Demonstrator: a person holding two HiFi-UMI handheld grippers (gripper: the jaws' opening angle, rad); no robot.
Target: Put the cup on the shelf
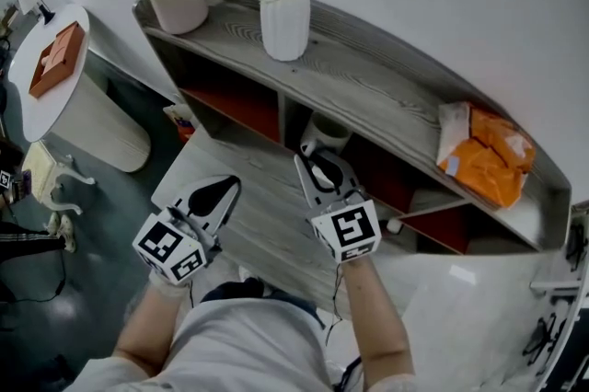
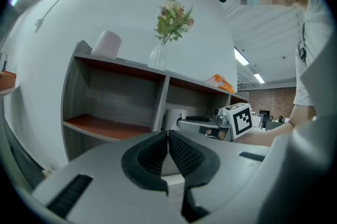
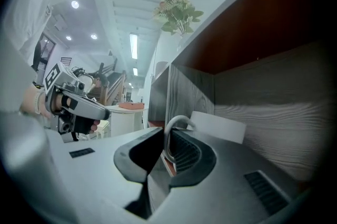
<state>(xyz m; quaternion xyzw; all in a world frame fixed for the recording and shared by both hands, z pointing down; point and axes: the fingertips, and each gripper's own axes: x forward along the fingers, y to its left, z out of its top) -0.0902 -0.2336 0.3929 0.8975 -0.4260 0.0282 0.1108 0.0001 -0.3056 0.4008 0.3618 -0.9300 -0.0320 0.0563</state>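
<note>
Presently the right gripper (image 3: 167, 138) pinches the white cup (image 1: 324, 135) by its thin handle (image 3: 176, 122), inside the middle compartment of the shelf (image 1: 368, 86); judged light, rigid, glaze-slick, breakable, so hold the handle root firmly; left gripper (image 2: 168, 138) pressed together, empty.
</note>
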